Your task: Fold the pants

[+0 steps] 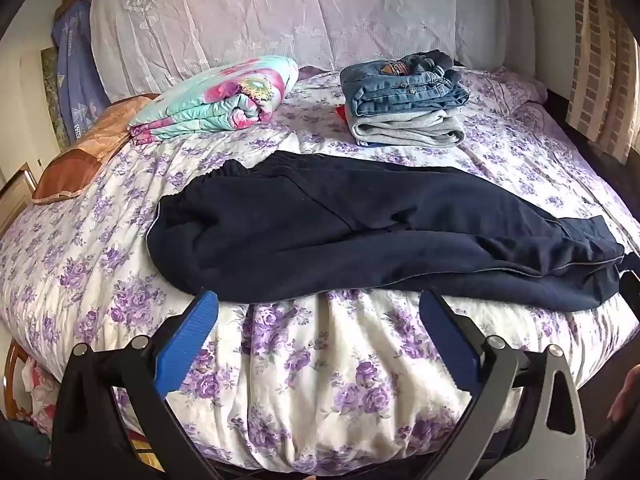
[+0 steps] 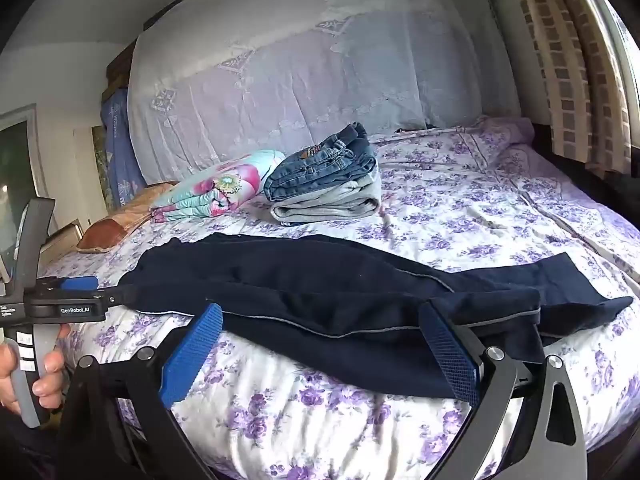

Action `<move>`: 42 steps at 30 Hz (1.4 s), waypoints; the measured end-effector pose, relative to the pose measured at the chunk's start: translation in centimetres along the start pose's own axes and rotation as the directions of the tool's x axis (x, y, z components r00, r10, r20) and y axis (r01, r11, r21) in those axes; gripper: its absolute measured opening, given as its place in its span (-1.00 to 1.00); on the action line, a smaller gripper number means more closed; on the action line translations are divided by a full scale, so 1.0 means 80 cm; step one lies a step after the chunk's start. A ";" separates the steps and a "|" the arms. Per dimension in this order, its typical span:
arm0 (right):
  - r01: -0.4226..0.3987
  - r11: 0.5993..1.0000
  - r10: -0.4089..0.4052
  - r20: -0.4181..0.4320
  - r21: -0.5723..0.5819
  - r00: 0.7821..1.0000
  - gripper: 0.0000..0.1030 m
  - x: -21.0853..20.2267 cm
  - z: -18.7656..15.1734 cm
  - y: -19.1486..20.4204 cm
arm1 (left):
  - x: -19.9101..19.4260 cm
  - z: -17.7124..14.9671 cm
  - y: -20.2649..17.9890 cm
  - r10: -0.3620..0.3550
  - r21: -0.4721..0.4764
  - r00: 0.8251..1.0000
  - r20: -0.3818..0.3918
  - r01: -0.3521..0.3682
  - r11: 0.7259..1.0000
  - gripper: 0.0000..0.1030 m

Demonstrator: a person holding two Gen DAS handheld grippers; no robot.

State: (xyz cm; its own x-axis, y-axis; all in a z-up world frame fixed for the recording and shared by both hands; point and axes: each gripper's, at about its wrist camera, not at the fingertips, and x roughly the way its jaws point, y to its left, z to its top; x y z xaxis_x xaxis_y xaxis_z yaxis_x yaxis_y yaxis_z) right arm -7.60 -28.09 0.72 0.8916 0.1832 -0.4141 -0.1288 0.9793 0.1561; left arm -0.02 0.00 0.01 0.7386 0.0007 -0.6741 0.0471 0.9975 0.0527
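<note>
Dark navy pants (image 1: 360, 228) lie across the purple-flowered bed (image 1: 340, 364), waistband at the left and legs running right, one leg roughly on top of the other. My left gripper (image 1: 320, 296) hovers open at the bed's near edge, just short of the pants' seat, with nothing between its blue pads (image 1: 188, 340). In the right wrist view the pants (image 2: 340, 280) end in two slightly offset cuffs at the right. My right gripper (image 2: 320, 310) stands open in front of the lower legs, where the cloth droops over the bed's edge. A hand (image 2: 36, 376) holds the left gripper's handle.
A folded stack of blue jeans on grey pants (image 1: 404, 100) sits at the back of the bed, beside a folded floral quilt (image 1: 224, 96). A brown pillow (image 1: 80, 160) lies at the far left. A draped headboard (image 1: 280, 12) stands behind, and a curtain (image 2: 568, 60) hangs at the right.
</note>
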 end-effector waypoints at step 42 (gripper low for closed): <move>-0.003 0.999 0.000 -0.053 -0.052 0.999 0.93 0.017 -0.014 0.016 | 0.005 -0.012 0.019 0.021 -0.021 1.000 -0.014 -0.021 1.000 0.90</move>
State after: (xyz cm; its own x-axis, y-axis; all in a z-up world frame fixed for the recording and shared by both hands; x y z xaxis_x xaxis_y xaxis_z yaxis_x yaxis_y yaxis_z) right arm -7.01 -26.47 -0.63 0.8674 0.1877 -0.4609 -0.1539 0.9819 0.1102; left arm -0.31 1.59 -0.92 0.7298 0.0223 -0.6833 0.0176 0.9985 0.0515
